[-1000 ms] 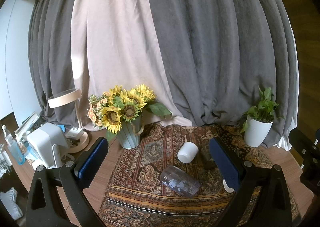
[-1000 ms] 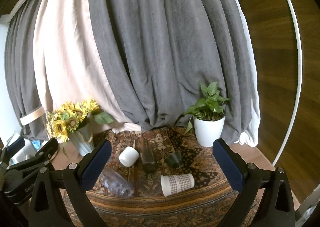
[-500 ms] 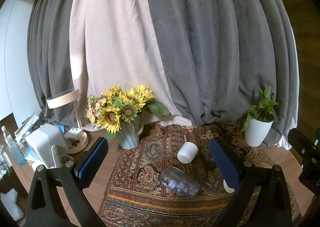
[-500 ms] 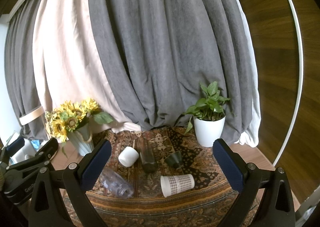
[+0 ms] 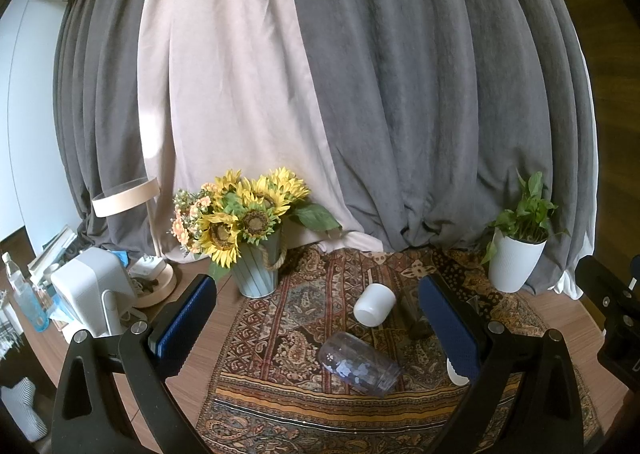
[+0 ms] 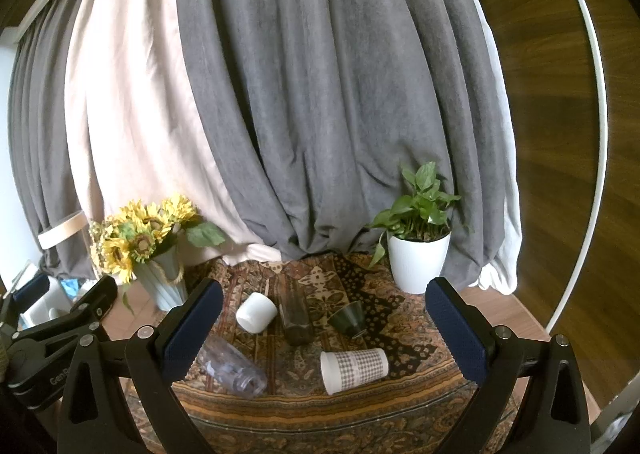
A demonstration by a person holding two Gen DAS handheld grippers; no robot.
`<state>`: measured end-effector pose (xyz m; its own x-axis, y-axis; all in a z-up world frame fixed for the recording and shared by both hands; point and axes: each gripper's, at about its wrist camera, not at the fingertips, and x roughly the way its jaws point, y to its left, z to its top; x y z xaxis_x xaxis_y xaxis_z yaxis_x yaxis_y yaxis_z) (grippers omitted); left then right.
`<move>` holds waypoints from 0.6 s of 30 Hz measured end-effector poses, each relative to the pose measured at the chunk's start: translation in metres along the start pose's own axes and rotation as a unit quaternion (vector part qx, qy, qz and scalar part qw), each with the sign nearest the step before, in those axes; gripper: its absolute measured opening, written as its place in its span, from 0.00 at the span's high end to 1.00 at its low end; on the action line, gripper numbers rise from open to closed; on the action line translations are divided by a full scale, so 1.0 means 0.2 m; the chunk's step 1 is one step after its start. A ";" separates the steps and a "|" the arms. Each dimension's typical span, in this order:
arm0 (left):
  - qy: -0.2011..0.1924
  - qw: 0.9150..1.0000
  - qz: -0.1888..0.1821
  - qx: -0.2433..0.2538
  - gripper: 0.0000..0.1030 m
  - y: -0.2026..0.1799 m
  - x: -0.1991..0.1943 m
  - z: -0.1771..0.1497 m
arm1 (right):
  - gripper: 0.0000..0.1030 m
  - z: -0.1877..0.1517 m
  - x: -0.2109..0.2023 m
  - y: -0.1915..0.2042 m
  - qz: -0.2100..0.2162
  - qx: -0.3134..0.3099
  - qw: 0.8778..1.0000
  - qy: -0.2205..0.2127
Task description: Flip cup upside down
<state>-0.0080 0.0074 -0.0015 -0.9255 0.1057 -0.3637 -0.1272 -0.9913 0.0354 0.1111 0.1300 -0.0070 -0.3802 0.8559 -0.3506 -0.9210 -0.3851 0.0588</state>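
Several cups lie on their sides on a patterned rug: a white cup, a clear plastic cup, a tall dark glass, a dark green cone cup and a checked paper cup. My left gripper is open and empty, held above the rug's near part. My right gripper is open and empty, hovering before the cups. The left gripper's body shows at the left of the right wrist view.
A vase of sunflowers stands at the rug's back left, a white potted plant at the back right. A lamp, a white appliance and bottles crowd the table's left. Curtains hang behind.
Both views have shifted only very slightly; the cups lie as before and both grippers stay open.
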 end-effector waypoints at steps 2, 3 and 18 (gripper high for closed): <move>0.000 1.000 -0.001 0.000 0.00 0.00 0.00 0.00 | 0.01 0.00 0.00 0.00 -0.001 0.000 1.000 0.000; 0.000 1.000 -0.001 0.001 0.00 0.00 0.00 0.00 | 0.01 0.00 0.00 0.00 -0.002 0.000 1.000 0.000; -0.004 1.000 -0.009 0.007 0.00 -0.02 0.02 0.01 | 0.01 0.00 0.01 0.00 -0.008 0.001 1.000 0.000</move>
<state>-0.0122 0.0113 -0.0014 -0.9261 0.1239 -0.3563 -0.1486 -0.9880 0.0427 0.1100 0.1325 -0.0078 -0.3659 0.8615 -0.3519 -0.9270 -0.3710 0.0558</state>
